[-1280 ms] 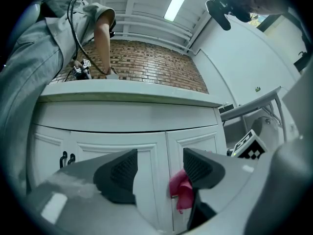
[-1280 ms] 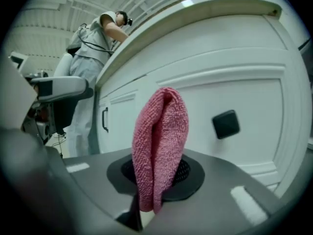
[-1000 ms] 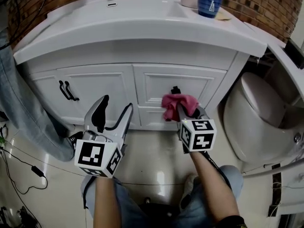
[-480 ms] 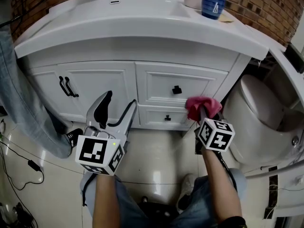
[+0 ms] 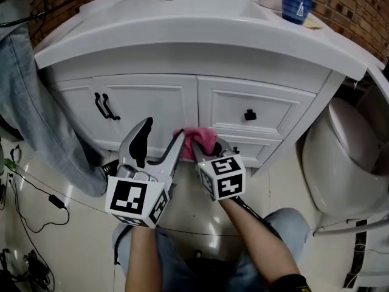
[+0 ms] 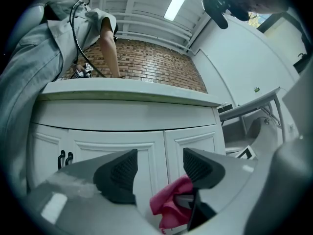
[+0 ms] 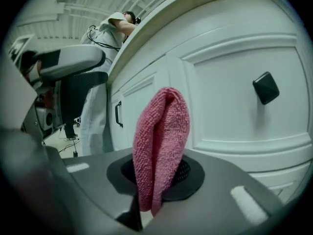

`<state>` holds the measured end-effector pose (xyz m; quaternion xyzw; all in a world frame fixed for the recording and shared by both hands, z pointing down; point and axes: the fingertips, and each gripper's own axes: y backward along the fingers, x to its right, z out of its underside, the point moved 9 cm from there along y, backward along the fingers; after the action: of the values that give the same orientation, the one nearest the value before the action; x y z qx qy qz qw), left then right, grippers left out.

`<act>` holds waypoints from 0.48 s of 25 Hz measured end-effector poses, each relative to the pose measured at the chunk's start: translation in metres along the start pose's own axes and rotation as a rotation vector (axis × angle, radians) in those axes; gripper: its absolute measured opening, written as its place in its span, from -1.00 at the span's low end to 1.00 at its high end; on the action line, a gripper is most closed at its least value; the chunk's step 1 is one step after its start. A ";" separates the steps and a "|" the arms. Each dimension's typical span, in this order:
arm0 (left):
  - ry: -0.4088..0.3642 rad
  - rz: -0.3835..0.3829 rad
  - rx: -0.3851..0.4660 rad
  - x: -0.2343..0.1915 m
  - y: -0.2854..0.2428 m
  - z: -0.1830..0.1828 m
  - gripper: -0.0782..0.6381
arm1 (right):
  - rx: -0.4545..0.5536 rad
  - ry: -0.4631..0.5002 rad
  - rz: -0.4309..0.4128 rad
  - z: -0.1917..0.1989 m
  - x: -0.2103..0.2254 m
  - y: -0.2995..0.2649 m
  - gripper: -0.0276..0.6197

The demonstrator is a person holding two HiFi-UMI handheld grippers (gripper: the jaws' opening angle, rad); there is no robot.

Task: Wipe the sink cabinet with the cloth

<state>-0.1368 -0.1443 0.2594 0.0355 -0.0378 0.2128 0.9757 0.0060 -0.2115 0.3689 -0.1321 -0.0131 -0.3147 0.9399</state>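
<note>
Our right gripper is clenched on the pink cloth, which stands ahead of its jaws, close to the sink cabinet. Our left gripper gapes empty alongside. We should press flat and sweep evenly, skirting the knob up-right.

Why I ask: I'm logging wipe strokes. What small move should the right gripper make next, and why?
Probably ease the right gripper forward so the pink cloth presses on the white cabinet front, then sweep sideways. Its jaws are shut on the cloth, which stands near the drawer with the black knob; contact can't be confirmed. The left gripper is open and empty.
</note>
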 end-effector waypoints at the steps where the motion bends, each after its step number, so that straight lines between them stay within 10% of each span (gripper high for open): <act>1: -0.003 -0.001 -0.006 -0.002 0.000 0.001 0.07 | 0.001 -0.007 0.015 0.002 0.002 -0.003 -0.73; 12: 0.015 0.034 0.018 0.005 -0.011 -0.002 0.07 | -0.065 -0.072 0.493 0.011 0.118 0.089 -0.73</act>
<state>-0.1277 -0.1520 0.2574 0.0419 -0.0290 0.2302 0.9718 0.1547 -0.2099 0.3713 -0.1724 -0.0038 -0.0713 0.9824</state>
